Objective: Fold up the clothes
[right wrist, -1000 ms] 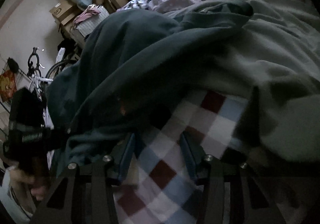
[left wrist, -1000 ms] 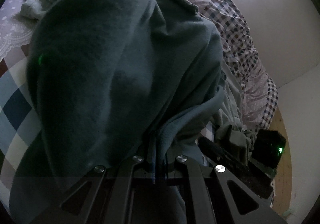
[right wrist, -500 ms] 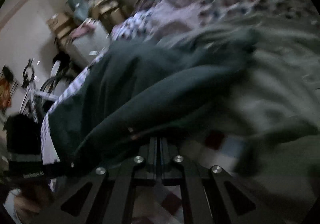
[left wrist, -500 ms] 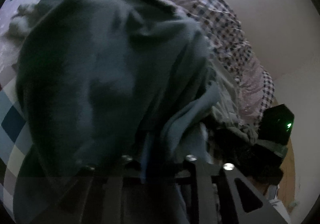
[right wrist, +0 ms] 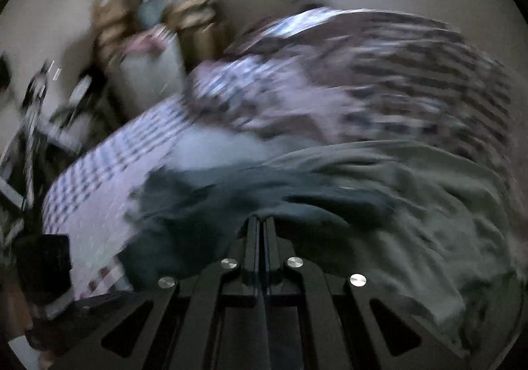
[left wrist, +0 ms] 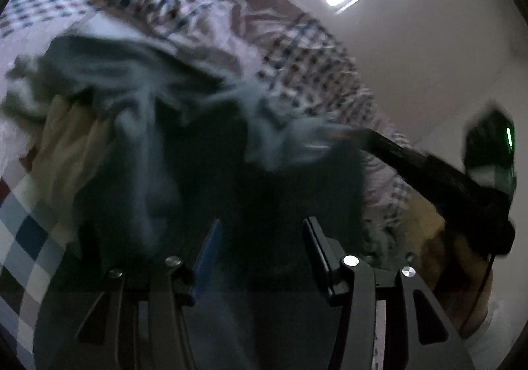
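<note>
A dark teal fleece garment (left wrist: pixel 138 125) lies bunched on the bed in the left wrist view. My left gripper (left wrist: pixel 260 248) is open, its blue-padded fingers (left wrist: pixel 208 251) spread over the dark cloth without holding it. My right gripper (right wrist: pixel 260 221) has its jaws pressed together on an edge of the teal garment (right wrist: pixel 231 201). It also shows in the left wrist view (left wrist: pixel 359 135), pinching a fold of that garment. A grey-green garment (right wrist: pixel 412 205) lies to the right of it.
A crumpled checked quilt (left wrist: pixel 264 40) covers the back of the bed. A blue and white plaid sheet (left wrist: pixel 23 238) lies at the left. Cardboard boxes (right wrist: pixel 184 23) and a bicycle (right wrist: pixel 36 125) stand beyond the bed. Both views are blurred.
My left gripper has let go of the teal garment and opened. My right gripper has shut on the garment's edge and lifted it, away from the plaid sheet.
</note>
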